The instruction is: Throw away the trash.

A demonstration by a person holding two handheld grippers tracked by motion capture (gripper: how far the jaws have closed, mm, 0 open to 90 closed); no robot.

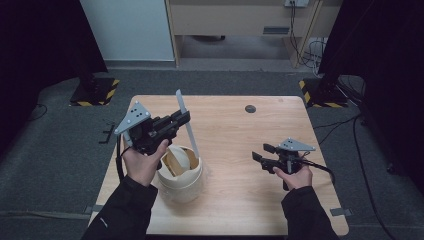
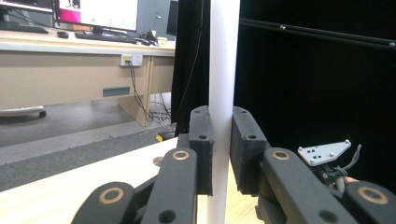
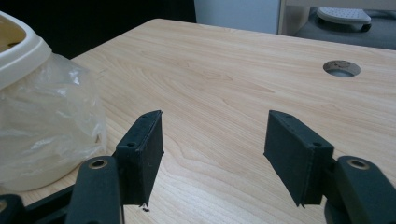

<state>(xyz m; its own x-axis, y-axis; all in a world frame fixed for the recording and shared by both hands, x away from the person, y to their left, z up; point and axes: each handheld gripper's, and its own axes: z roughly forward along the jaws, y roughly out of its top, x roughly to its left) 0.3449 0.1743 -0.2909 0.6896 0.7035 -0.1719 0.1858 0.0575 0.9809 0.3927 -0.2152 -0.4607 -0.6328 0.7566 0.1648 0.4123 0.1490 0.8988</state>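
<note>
Two grippers work here: the left gripper clenches a flat white plastic strip. The right gripper, at three o'clock, gapes empty. Lowering the strip squarely into the cream bag-lined bin seems wisest.

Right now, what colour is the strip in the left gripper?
White; the strip shows best in the left gripper view, clamped upright between the left gripper jaws.
</note>
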